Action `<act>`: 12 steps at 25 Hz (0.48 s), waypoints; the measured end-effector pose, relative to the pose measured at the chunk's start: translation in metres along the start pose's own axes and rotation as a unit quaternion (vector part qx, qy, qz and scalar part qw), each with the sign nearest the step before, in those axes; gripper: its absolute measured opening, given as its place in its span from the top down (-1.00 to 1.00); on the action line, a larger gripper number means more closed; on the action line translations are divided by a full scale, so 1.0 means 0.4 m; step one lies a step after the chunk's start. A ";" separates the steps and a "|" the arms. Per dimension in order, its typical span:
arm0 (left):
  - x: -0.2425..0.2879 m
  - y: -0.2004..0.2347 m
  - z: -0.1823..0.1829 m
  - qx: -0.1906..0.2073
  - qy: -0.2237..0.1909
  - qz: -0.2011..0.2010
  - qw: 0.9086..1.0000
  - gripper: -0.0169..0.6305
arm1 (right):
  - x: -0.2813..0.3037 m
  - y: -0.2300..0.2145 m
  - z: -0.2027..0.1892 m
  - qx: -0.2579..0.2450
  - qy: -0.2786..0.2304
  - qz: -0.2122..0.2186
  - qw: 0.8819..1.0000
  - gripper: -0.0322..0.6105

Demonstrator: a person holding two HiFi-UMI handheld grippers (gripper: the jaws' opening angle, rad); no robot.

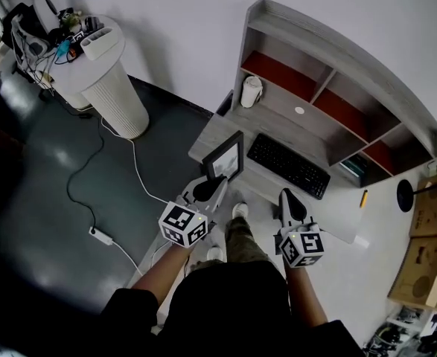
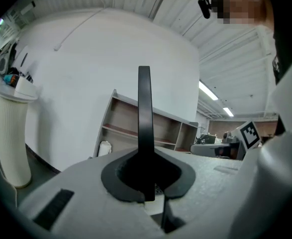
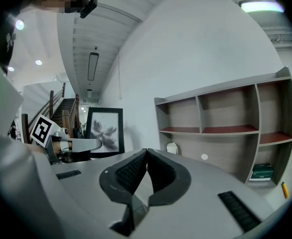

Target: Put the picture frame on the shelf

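Your left gripper [image 1: 217,183] is clamped on the bottom edge of the picture frame [image 1: 225,159] and holds it upright. In the left gripper view the frame [image 2: 144,118] shows edge-on as a thin black bar rising from between the pads. The frame is at the desk's [image 1: 278,116] front left corner, just left of the keyboard [image 1: 288,165] that lies on the desk, and it is off the shelf [image 1: 337,65] that stands along the desk's back.

Your right gripper [image 1: 287,196] sits in front of the desk, below the keyboard's right end. Its 2 jaws meet at the tips with nothing between them — the right gripper view shows the pads [image 3: 132,172] closed together. That view also shows the frame's face [image 3: 105,130], a pale flower print, to the left of the shelf [image 3: 225,129].

A white jar [image 1: 251,91] stands at the desk's back left, under the shelf. A white ribbed column [image 1: 117,88] stands on the floor well left of the desk.
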State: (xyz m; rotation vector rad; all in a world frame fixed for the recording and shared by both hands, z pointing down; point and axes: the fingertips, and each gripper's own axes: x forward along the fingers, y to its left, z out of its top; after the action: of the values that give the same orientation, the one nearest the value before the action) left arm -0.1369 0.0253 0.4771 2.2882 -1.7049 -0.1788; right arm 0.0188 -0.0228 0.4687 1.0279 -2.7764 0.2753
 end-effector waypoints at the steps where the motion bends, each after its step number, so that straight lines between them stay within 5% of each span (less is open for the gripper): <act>1: 0.023 0.010 0.010 0.008 0.000 0.002 1.000 0.84 | 0.022 -0.015 0.004 0.003 -0.003 0.001 1.000 0.86; 7: 0.199 0.082 0.058 0.018 0.004 -0.007 1.000 0.84 | 0.193 -0.126 0.052 0.010 -0.023 0.016 1.000 0.86; 12: 0.381 0.107 0.086 -0.008 0.006 -0.060 0.998 0.84 | 0.308 -0.262 0.107 0.008 -0.032 0.004 0.999 0.86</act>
State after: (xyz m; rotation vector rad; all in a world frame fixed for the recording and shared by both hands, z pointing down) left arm -0.1403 -0.1364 0.4673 2.3770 -1.5551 -0.2010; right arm -0.0086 -0.1879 0.4663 1.0473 -2.8396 0.2720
